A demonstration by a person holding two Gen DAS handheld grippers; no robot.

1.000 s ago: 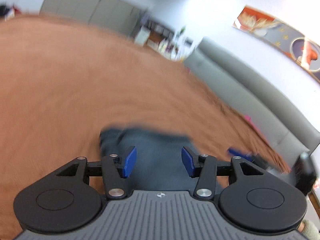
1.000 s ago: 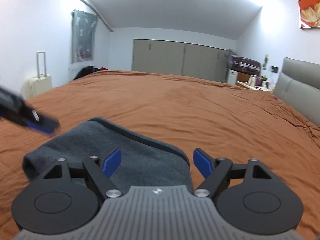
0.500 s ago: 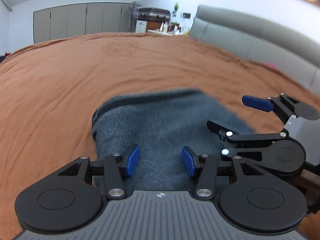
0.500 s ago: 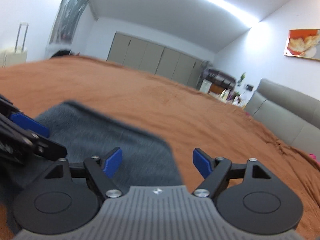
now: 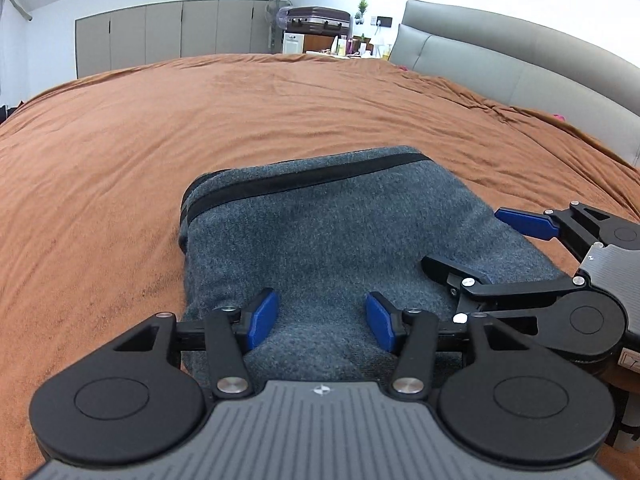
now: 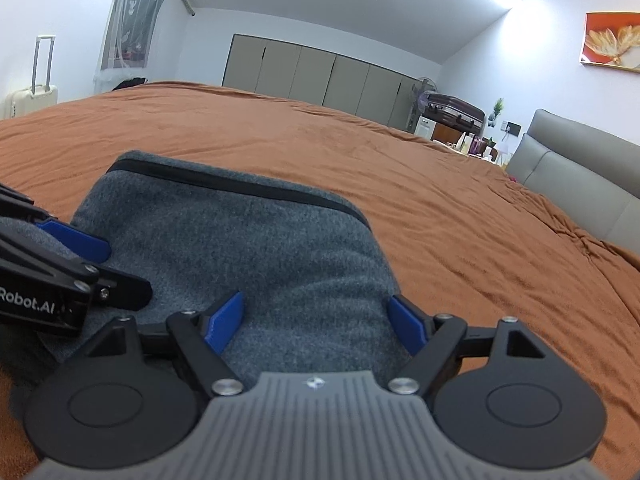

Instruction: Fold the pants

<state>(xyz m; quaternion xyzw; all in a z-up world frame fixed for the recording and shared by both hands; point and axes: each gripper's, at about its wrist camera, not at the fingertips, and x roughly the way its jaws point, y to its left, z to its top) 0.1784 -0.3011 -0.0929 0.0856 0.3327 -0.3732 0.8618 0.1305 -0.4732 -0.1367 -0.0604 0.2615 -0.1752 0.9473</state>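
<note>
L gripper (image 5: 322, 322) sits low over the near edge of the folded pants (image 5: 340, 240), blue pads apart w/ bare grey knit showing between them, nothing pinched. Its jaws have just been opening a bit wider; fabric lies under the gap, but the pads aren't pressing on it as far as the view shows.

R gripper (image 6: 316, 322) is just beside it, to its right, also over the near part of the pants. Jaws spread wide, one pad over the cloth, the other at about the pants' right edge, where grey meets the brown bedspread (image 6: 460, 220). No grip there either.

Pants: a compact folded grey bundle, flat on the bedspread, directly ahead of both tools. The black waistband stripe (image 5: 304, 186) runs across the far end, away from both sets of fingers.

From the L cam, the R gripper comes in from the right edge, upper blue pad above the cloth's right side. From the R cam, the L gripper pokes in at left, over the fabric.

Far ahead, past the bed: grey wardrobe doors (image 5: 168, 32). Headboard (image 5: 520, 64) off to the right of both tools.
</note>
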